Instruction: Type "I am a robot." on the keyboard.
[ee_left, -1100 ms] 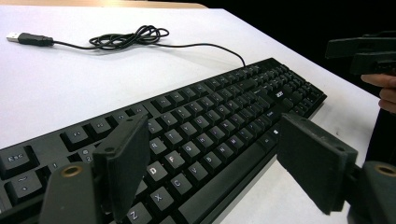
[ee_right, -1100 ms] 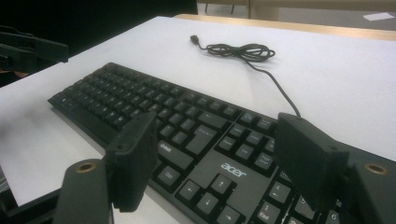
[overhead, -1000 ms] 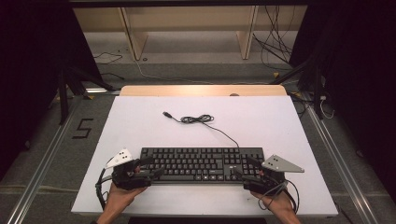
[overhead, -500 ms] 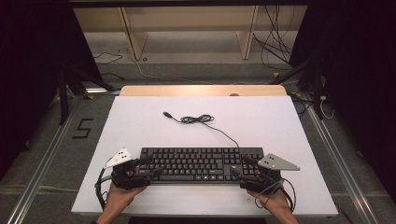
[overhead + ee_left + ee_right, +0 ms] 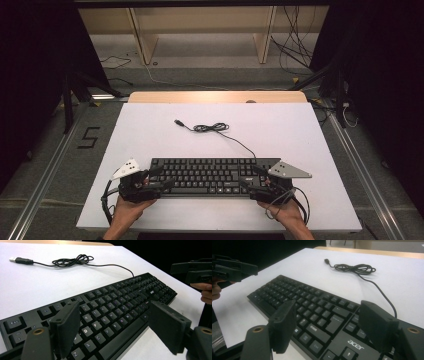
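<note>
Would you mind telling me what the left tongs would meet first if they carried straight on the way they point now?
Most likely the keyboard: the left tongs stand open over its letter keys, angled along it toward its far end, though depth is unclear.

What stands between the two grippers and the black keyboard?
Nothing visible does. The left gripper and right gripper sit open at the ends of the keyboard; its coiled cable lies farther back.

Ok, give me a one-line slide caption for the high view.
Two handheld grippers, left gripper and right gripper, open over opposite ends of a black keyboard on a white table.
</note>
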`<state>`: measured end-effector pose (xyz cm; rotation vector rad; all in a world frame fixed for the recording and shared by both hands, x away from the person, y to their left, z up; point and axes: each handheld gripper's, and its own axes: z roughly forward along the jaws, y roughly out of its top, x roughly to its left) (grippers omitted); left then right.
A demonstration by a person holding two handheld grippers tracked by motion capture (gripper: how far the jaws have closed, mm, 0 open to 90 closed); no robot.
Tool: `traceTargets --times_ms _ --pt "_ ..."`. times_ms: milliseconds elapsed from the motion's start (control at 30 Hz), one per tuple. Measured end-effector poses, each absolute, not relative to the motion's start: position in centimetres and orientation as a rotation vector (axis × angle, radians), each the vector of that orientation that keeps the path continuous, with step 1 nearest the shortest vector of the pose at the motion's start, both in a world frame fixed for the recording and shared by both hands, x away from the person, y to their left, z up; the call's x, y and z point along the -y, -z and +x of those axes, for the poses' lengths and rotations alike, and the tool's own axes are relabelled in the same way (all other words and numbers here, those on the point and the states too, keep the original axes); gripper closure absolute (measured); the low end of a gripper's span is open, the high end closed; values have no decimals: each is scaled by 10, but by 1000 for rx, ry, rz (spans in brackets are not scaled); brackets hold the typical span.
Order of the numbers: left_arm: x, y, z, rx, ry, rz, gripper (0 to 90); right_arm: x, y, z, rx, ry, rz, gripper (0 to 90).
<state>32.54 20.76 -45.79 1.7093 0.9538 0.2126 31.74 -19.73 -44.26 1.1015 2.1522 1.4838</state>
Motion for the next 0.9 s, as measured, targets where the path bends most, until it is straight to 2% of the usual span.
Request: traceTargets --times_ms 900 --pt "-211 458 327 -970 -219 1706 253 161 443 336 -2229 -1485 1067 336"
